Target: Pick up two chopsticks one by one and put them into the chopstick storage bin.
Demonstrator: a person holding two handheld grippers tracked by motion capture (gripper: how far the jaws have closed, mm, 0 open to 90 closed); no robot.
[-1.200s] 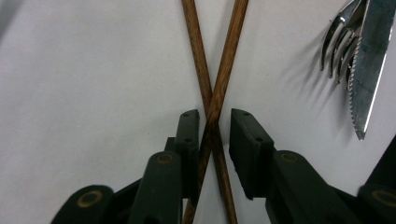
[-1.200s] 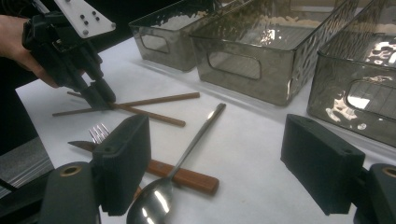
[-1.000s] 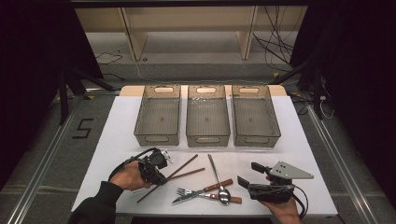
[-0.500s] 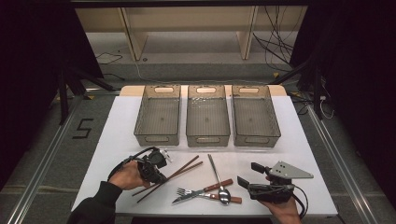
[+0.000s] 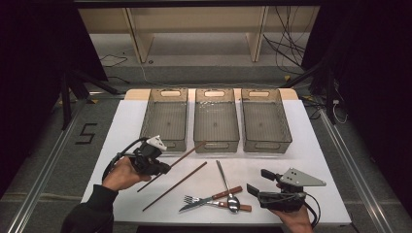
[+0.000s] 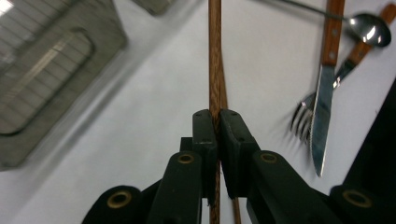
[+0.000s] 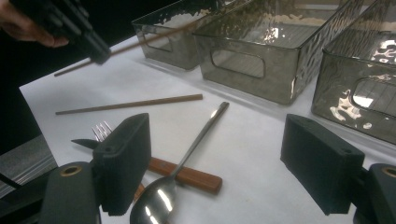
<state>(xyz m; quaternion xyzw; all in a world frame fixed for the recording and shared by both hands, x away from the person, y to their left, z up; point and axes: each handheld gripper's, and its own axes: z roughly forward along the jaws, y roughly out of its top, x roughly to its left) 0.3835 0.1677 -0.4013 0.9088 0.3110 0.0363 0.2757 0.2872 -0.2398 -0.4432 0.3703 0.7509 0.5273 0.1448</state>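
Clamping one chopstick [image 5: 171, 161] above open tabletop, left gripper [image 5: 156, 166] faces the trays; right gripper [image 5: 256, 183] gapes.

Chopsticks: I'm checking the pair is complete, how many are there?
2: one chopstick clamped in the left gripper near the left bin; the other chopstick lying on the table.

Table cover [image 5: 316, 160]: white, spread over the tabletop.
Bins [image 5: 216, 119]: three clear grey bins are set side by side along the far edge.
Second chopstick [image 5: 175, 186]: laid flat on the cover, at a slant.
Spoon [image 5: 227, 182]: laid across the wooden handles of the knife [image 5: 211, 198] and fork [image 5: 214, 203].
Shelf unit [image 5: 194, 24]: seen on the floor beyond the table.
Cables [image 5: 286, 53]: trailed over the floor.
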